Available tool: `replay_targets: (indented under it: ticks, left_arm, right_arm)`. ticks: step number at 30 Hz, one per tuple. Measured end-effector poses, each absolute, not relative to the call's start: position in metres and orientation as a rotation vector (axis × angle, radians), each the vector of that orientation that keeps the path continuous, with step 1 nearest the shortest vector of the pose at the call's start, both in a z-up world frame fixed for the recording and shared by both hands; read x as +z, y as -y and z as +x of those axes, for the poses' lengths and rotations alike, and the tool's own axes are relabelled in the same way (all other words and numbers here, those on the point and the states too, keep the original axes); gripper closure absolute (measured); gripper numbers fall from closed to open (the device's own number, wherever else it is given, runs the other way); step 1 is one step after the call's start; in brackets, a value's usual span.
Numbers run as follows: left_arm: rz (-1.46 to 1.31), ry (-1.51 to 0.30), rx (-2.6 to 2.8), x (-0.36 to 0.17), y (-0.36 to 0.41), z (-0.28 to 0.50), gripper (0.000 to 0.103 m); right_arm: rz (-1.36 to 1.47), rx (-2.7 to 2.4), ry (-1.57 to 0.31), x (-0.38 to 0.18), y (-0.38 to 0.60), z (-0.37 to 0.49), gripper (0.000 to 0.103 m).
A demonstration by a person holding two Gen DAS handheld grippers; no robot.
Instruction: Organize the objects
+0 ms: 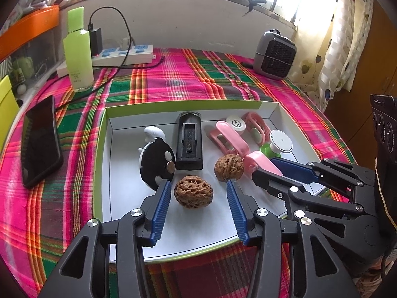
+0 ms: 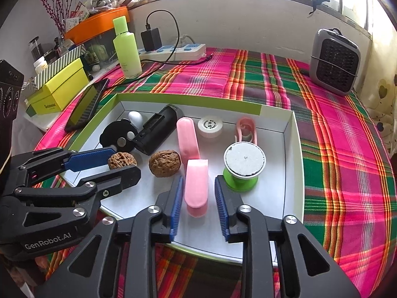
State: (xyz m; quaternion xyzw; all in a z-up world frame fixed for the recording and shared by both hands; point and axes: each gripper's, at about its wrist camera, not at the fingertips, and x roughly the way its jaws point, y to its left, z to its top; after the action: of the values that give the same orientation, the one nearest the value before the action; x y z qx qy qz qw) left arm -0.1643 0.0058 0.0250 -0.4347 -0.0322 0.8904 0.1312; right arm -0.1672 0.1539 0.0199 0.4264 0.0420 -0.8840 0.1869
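A shallow white tray with a green rim (image 1: pixel 104 134) (image 2: pixel 296 136) holds small objects. My left gripper (image 1: pixel 198 186) (image 2: pixel 116 165) is open, its blue pads on either side of a brown walnut (image 1: pixel 193 191) (image 2: pixel 122 160) without touching it. A second walnut (image 1: pixel 228 167) (image 2: pixel 165 163) lies just beyond. My right gripper (image 2: pixel 198 183) (image 1: pixel 263 166) is open around the near end of a pink clip (image 2: pixel 196 186) (image 1: pixel 263 164) lying in the tray. Also inside are a black rectangular device (image 1: pixel 189 141) (image 2: pixel 156 130), a black disc (image 1: pixel 156 161) and a green spool (image 2: pixel 242 168).
On the plaid tablecloth (image 1: pixel 173 84) lie a black phone (image 1: pixel 39 141) left of the tray, a green bottle (image 1: pixel 78 49), a power strip (image 1: pixel 124 54) with charger and cable at the back, and a grey heater (image 2: pixel 335 62) at the back right. A yellow box (image 2: pixel 59 89) sits far left.
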Motion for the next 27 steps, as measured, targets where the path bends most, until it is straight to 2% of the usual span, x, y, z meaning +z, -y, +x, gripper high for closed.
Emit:
replay_targets:
  ticks: [9,13,27]
  left_arm:
    - [-1.256,0.094,2.614,0.031,0.000,-0.159,0.054]
    - [-1.248,0.093,2.626,0.033,0.001,-0.154,0.054]
    - [-1.200,0.053,2.725,0.048,0.006,-0.131,0.054]
  right_arm:
    - [1.174,-2.505,-0.116,0.027,-0.156,-0.160,0.071]
    - [1.163,-2.514,-0.123,0.029,-0.155,-0.155,0.065]
    - [1.118,-2.561,-0.102,0.043,-0.158,-0.133,0.064]
